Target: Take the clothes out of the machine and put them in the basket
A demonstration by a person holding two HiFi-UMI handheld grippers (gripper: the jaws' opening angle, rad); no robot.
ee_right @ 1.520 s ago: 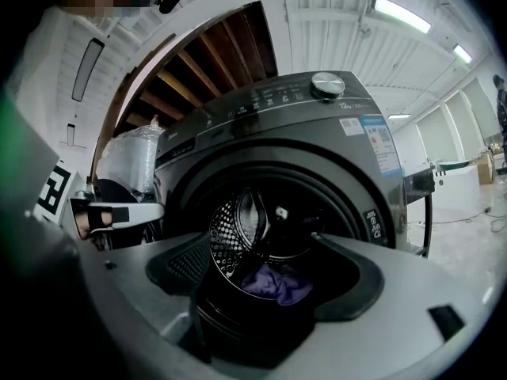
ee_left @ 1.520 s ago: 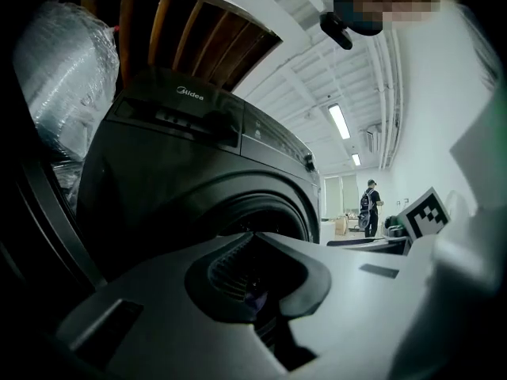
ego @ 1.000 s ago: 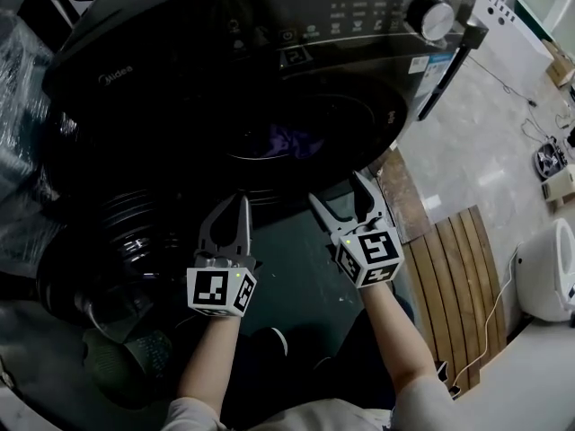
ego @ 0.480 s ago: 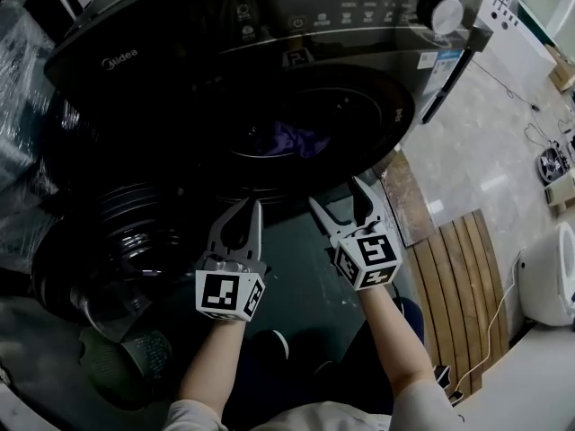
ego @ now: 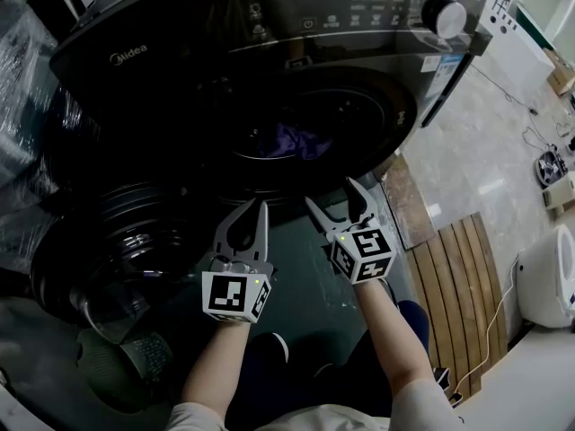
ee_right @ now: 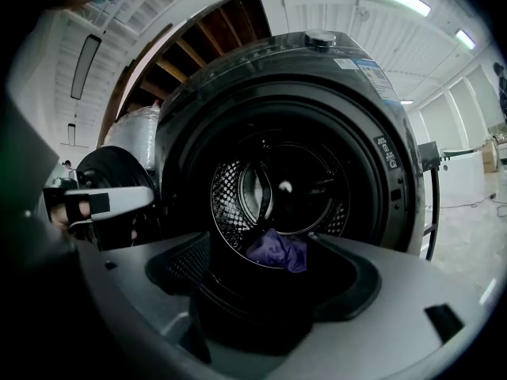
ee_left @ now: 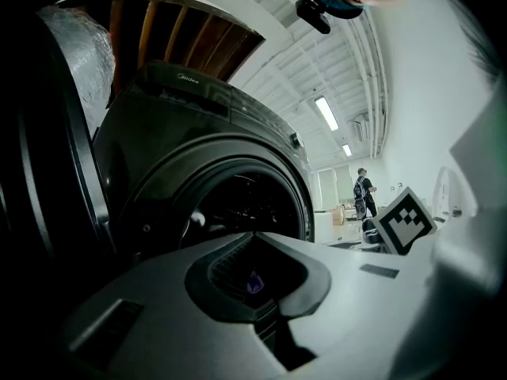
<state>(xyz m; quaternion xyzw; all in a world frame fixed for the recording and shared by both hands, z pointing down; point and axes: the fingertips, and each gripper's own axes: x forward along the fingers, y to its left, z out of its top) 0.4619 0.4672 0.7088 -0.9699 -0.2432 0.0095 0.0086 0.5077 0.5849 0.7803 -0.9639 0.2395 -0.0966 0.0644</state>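
A dark front-loading washing machine point(ego: 269, 43) stands with its round door point(ego: 117, 250) swung open to the left. A purple garment point(ego: 292, 140) lies low in the drum; the right gripper view shows the garment point(ee_right: 276, 250) between that gripper's jaws, well beyond them. Both grippers hover side by side just outside the opening, apart from the clothes. My right gripper point(ego: 330, 192) is open and empty. My left gripper point(ego: 255, 205) has its tips together with nothing held, and its view faces the drum mouth point(ee_left: 230, 204). A dim greenish basket point(ego: 121, 366) sits on the floor at lower left.
A plastic-wrapped bundle point(ego: 22, 70) stands left of the machine. To the right lie a slatted wooden board point(ego: 458, 277) and a white appliance point(ego: 548, 272) on the pale floor. A person point(ee_left: 363, 192) stands far off in the room.
My right gripper has sunk slightly in front of the opening. The left gripper has stayed about where it was. Neither gripper's jaws have changed.
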